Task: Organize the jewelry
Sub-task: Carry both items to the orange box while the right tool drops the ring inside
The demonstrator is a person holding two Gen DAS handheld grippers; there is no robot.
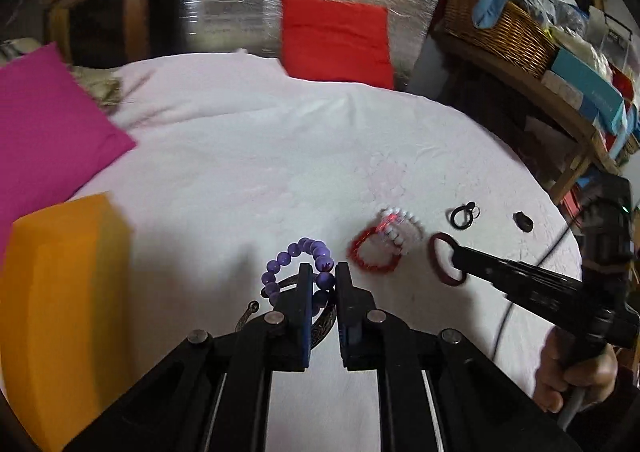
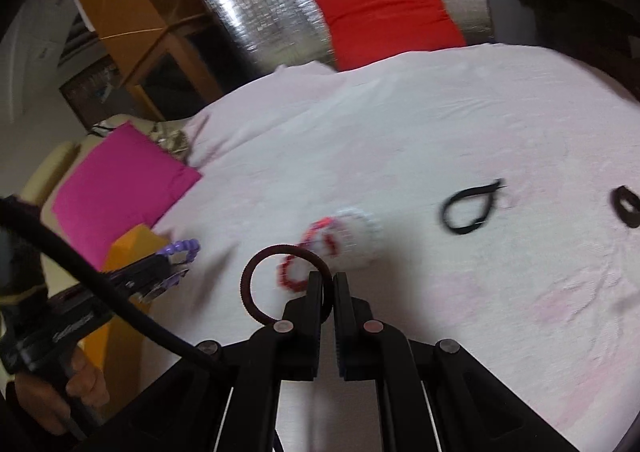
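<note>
We are holding the purple bead bracelet (image 1: 298,264) clamped in the left gripper (image 1: 323,272) and a dark red ring (image 2: 280,284) pinched in the right gripper (image 2: 327,280), both above the near edge of the white cloth (image 1: 240,156). We are judging the sorting barely begun. The red bracelet (image 1: 374,252), white bracelet (image 1: 402,230) and black loop (image 1: 462,216) are waiting toward its right edge.

Purple bead bracelet (image 1: 298,264), orange box (image 1: 60,312)

No text can be read: faint lettering on the teal box (image 1: 592,92) at the right edge is too blurred.
</note>
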